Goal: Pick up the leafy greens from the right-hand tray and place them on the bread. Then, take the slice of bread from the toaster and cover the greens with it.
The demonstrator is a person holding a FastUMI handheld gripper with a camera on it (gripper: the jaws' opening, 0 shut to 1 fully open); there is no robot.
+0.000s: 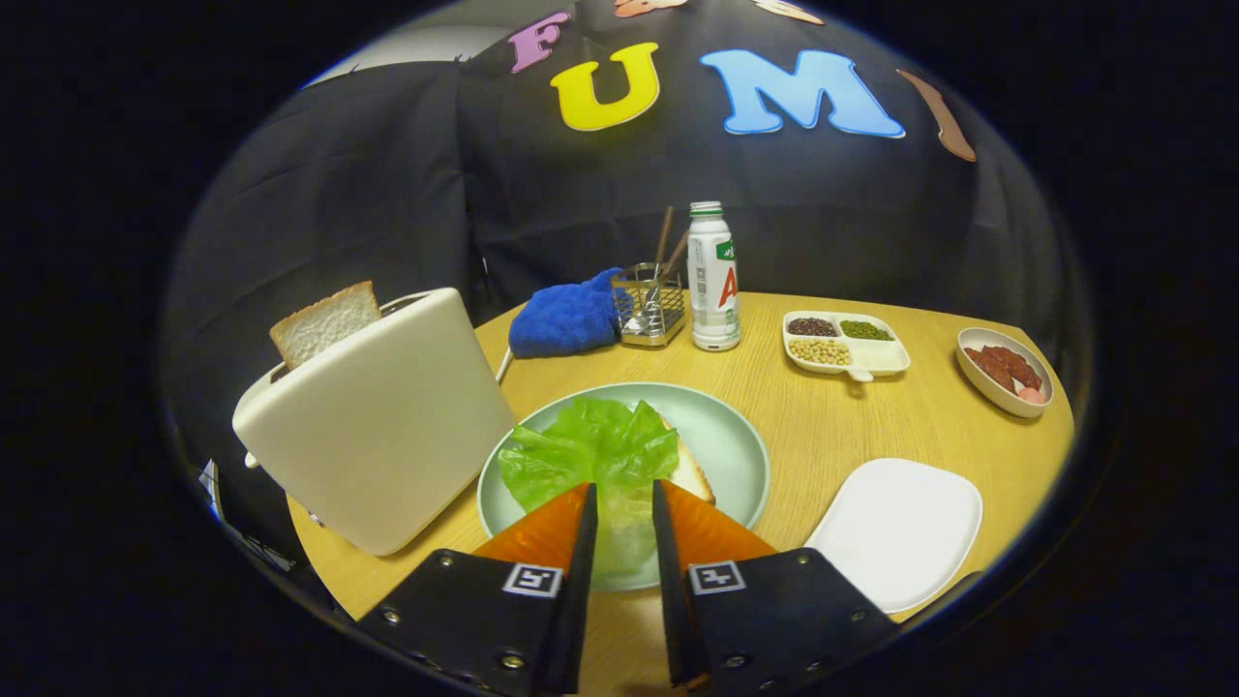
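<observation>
We read this as the turn between the two halves of the task. The leafy greens [590,447] already lie spread over the bread [691,472] on the pale green plate [731,436], just ahead of our fingertips, with only a corner of the bread showing at about 3 o'clock from the leaves. The white tray [900,528], at 4 o'clock from the plate, has nothing left on it, which fits the greens having come from there.

The second slice of bread [324,322] stands upright in the slot of the cream toaster [377,421], at 9 o'clock from the plate, its top half proud of the slot, so we judge it easy to pinch by the crust and lift straight up.

Our hand-held gripper [624,503] hangs over the near rim of the plate with its fingers parted by a narrow gap and nothing between them; the leaves seen through that gap lie below, and we cannot tell whether the tips touch them.

Farther back on the worktop [813,416], at 12 to 2 o'clock, a blue cloth [566,318], a wire utensil holder [650,305], a white bottle [713,281], a divided dish of beans [844,344] and a small bowl [1002,373] stand well clear of the route to the toaster.
</observation>
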